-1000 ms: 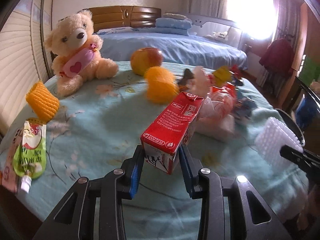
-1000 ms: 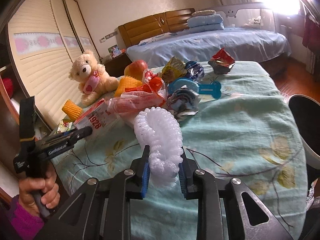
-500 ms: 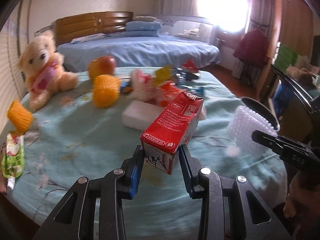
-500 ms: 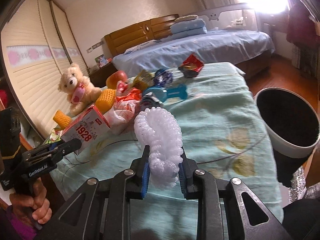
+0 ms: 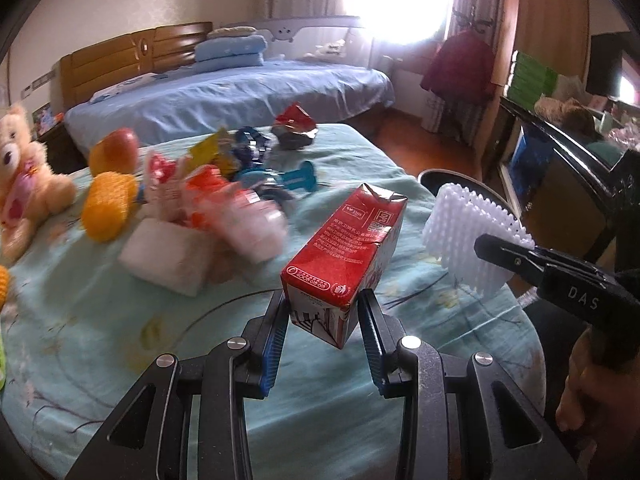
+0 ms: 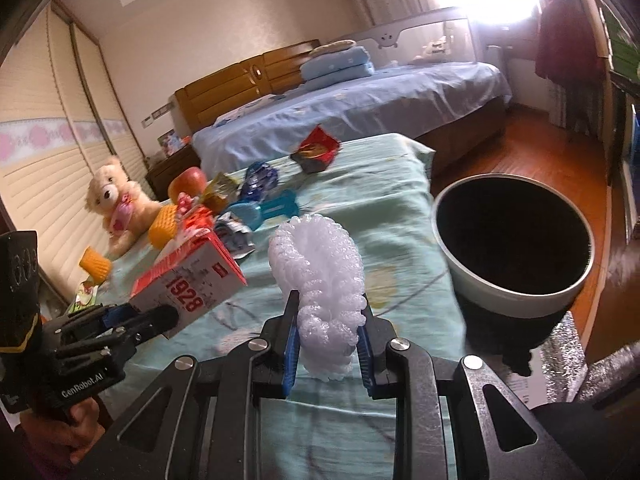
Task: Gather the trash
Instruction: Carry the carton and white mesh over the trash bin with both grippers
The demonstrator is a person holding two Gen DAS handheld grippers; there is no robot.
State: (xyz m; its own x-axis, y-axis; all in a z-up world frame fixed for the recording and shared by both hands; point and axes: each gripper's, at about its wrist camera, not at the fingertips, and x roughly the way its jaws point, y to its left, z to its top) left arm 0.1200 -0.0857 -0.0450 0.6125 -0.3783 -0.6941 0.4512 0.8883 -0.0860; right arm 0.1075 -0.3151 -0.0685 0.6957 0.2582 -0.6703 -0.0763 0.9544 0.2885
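Observation:
My left gripper (image 5: 322, 330) is shut on a red and white milk carton (image 5: 344, 256), held above the table; the same carton (image 6: 188, 284) shows at the left of the right wrist view. My right gripper (image 6: 326, 338) is shut on a white foam fruit net (image 6: 320, 276), and that net (image 5: 468, 236) appears to the right of the carton. A round bin with a dark inside (image 6: 512, 240) stands beside the table's right edge. More wrappers (image 6: 316, 152) lie on the teal tablecloth (image 6: 384, 208).
A teddy bear (image 6: 116, 204), an apple (image 6: 186, 184), yellow foam nets (image 5: 108, 210), a blue bone-shaped toy (image 6: 264, 210) and a white packet (image 5: 164, 256) sit on the table. A blue bed (image 6: 360, 108) lies behind. A person's hand (image 6: 76, 424) holds the left gripper.
Both grippers have swung to the right along the table with their loads still held. The bin has come into full view at the right, and the teddy bear has slid to the left edge.

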